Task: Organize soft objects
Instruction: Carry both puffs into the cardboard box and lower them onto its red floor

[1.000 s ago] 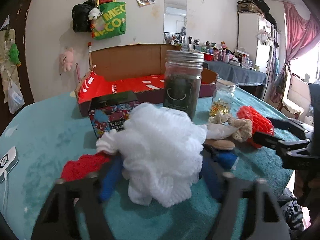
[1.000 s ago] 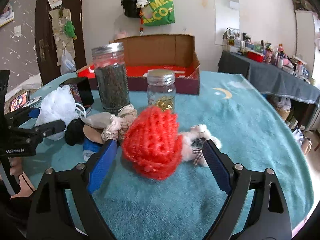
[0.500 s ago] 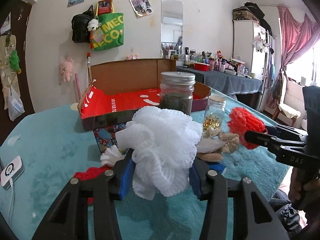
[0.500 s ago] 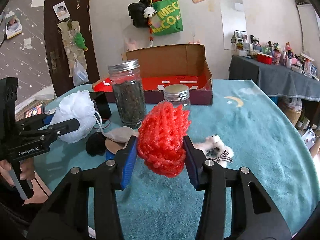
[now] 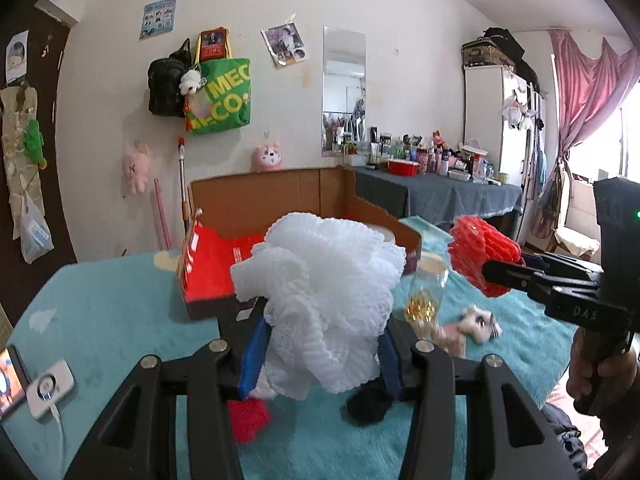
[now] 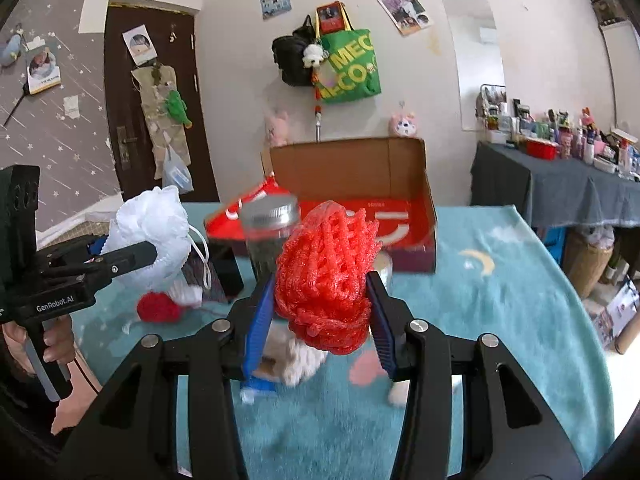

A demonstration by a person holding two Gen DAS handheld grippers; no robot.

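The left claw (image 5: 320, 356) is clamped on the white pouf (image 5: 320, 300), the right claw (image 6: 320, 328) on the red net (image 6: 326, 276); both are held above the tabletop (image 6: 500, 300), near the box (image 6: 360, 184).

A green tote bag (image 5: 220, 96) is hanging at the upper centre-left of the left wrist view, beside a black bag (image 5: 166, 80). A narrow mirror (image 5: 344, 88) is hanging upper centre. A cluttered side table (image 6: 560, 184) is standing at the right edge of the right wrist view. A dark door (image 6: 148, 92) is showing at the upper left there. Pink curtains (image 5: 592, 92) are hanging at the upper right of the left wrist view.
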